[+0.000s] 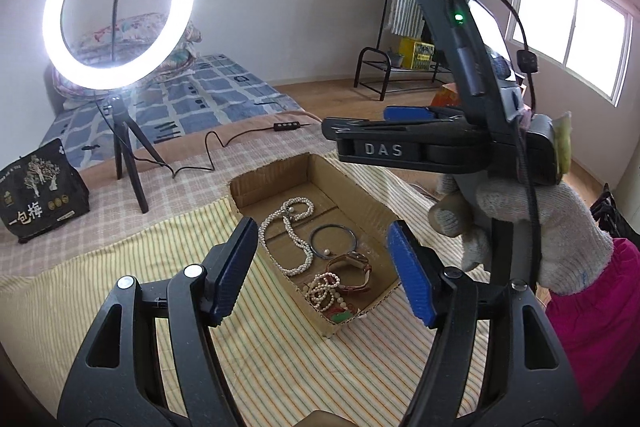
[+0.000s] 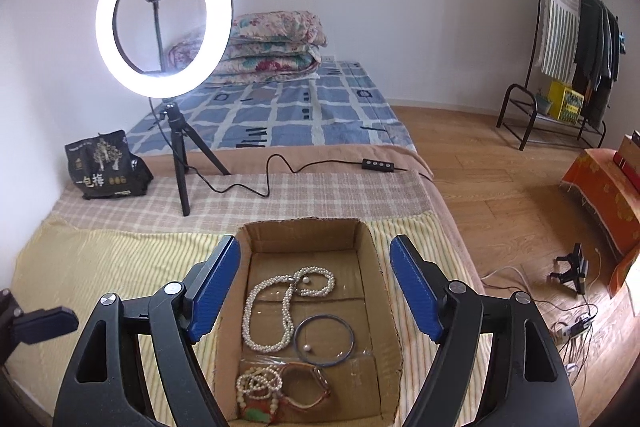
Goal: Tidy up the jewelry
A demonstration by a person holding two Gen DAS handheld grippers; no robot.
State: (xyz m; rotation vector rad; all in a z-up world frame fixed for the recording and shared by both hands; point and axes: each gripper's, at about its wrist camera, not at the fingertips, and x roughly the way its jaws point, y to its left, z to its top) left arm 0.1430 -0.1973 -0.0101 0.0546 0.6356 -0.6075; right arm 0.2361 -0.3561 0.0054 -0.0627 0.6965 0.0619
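Observation:
An open cardboard box [image 1: 370, 193] [image 2: 384, 307] lies on a striped cloth. Inside lie a long pearl necklace [image 1: 290, 227] [image 2: 280, 299], a dark bangle [image 1: 332, 241] [image 2: 324, 339] with a loose pearl, a brown-strap watch [image 1: 354, 269] [image 2: 308, 385], and a heap of bead bracelets [image 1: 326, 293] [image 2: 258, 385]. My left gripper [image 1: 324, 275] is open and empty above the box's near end. My right gripper [image 2: 316, 297] is open and empty, hovering over the box; in the left wrist view [image 1: 360, 127] it is seen from the side, held in a gloved hand.
A lit ring light on a tripod [image 1: 128, 151] [image 2: 180, 163] stands behind the box, its cable and remote [image 2: 380, 164] trailing across the bed. A black snack bag [image 1: 38, 193] [image 2: 106, 165] sits at the left. Folded quilts [image 2: 276, 43], a clothes rack [image 2: 568, 27], floor cables [image 2: 576, 323].

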